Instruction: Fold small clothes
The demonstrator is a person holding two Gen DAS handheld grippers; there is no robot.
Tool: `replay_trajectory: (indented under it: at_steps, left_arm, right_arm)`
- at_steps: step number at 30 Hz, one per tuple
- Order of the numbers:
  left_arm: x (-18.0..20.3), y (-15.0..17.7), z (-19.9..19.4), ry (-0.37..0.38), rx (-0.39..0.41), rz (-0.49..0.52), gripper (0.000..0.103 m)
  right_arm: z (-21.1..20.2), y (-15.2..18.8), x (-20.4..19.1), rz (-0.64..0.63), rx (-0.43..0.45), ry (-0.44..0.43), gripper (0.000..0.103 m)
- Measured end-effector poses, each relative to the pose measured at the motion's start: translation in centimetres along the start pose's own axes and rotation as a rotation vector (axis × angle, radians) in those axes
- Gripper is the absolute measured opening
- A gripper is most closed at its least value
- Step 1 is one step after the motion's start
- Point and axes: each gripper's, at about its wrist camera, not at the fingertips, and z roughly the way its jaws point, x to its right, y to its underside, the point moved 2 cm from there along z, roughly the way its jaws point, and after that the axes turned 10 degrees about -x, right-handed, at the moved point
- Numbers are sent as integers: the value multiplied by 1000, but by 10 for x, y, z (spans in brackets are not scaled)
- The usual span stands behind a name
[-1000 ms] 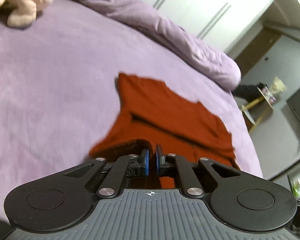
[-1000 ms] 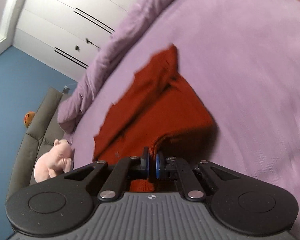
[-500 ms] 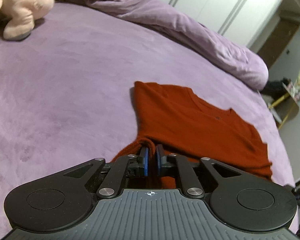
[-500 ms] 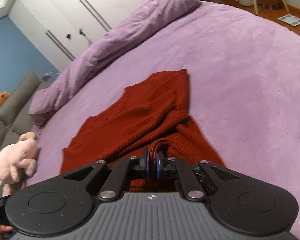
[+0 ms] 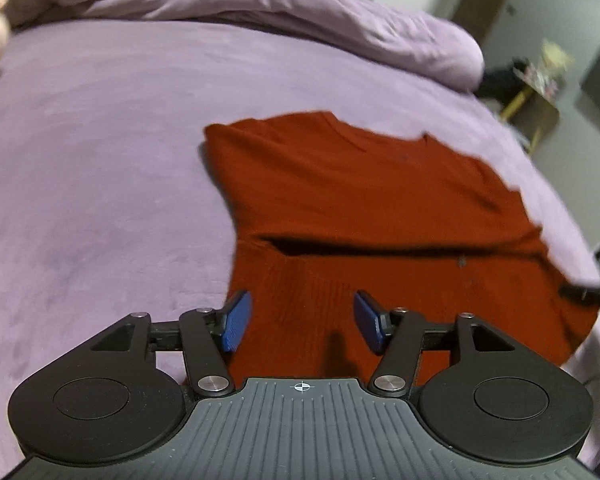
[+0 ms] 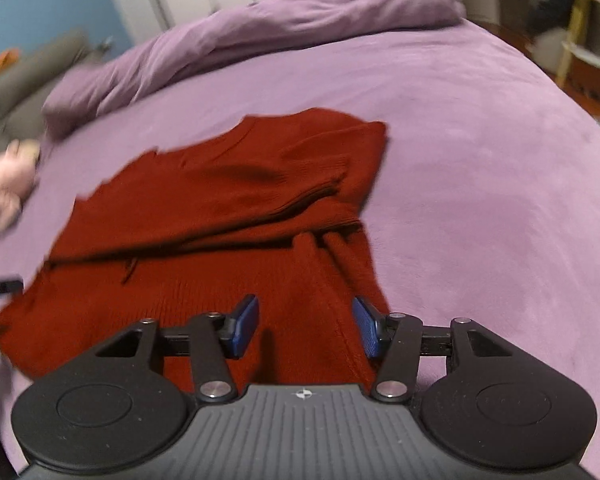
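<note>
Left tongs [image 5: 302, 322] stand wide now, jaws just opened, blue pads clear of the cloth — the red sweater [image 5: 360, 216] lies loose beneath and ahead of them on the purple bed [image 5: 100, 160]. Nothing is pinched. Straight past the pads the lower part of the garment is folded up over the body, its edge making a dark slit across the cloth. A rumpled duvet [image 5: 260, 12] lies well beyond, and at the far right the tip of the other tool [image 5: 584, 294] pokes in over the sweater's hem.

Over to the right wrist view: right tongs [image 6: 304, 326] also spread wide, jaws freshly opened, knit under them but free of both pads. Here the sweater [image 6: 220, 208] shows bunched ridges ahead and to the right of the tongs, and a loose strip trails toward the pads. A pink soft toy [image 6: 4, 184] sits far left.

Trouble ahead, I'd say — that fold looks uneven, and soft knit may slide back or spring open. If either tool pulls away low, a pad could snag the cloth and drag the fold apart.
</note>
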Motion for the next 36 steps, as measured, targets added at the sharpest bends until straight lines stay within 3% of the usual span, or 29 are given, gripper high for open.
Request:
replay_trajectory:
  at_steps: [5,8,13,16,18,20,23,26,32,36]
  left_arm:
    - [-8,1,9,-35,-32,-31,58]
    - [-10,1,10,-5,-45,-41,58]
    - [-6,1,14,-32,-74,23,57]
    - [-4,3,13,-43,-71,36,44]
    - [-5,5,13,-60,-66,42,35]
    - [-7,6,11,-59,-59,35,27]
    - [-3,7,5,-77,-47,49,15]
    - [2,7,-1,-67,-35,56,11]
    - [11,-1,-35,-63,75,34,11]
    - [12,-26,-58,-41,165,-9,11]
  right_arm:
    - [10,-2,-15,-124,-44,52,46]
    - [16,-3,-11,-109,-74,50,47]
    - [20,-5,-5,-72,-73,24,47]
    - [20,-4,-8,-96,-51,35,36]
    - [19,-3,-11,-107,-38,41,18]
    - [18,-1,-16,-124,-24,67,11]
    - [14,1,-25,-150,-5,103,8]
    - [5,1,-31,-163,32,123,7]
    - [-23,-7,-37,-165,125,142,7]
    - [-44,-23,-39,-160,209,146,7]
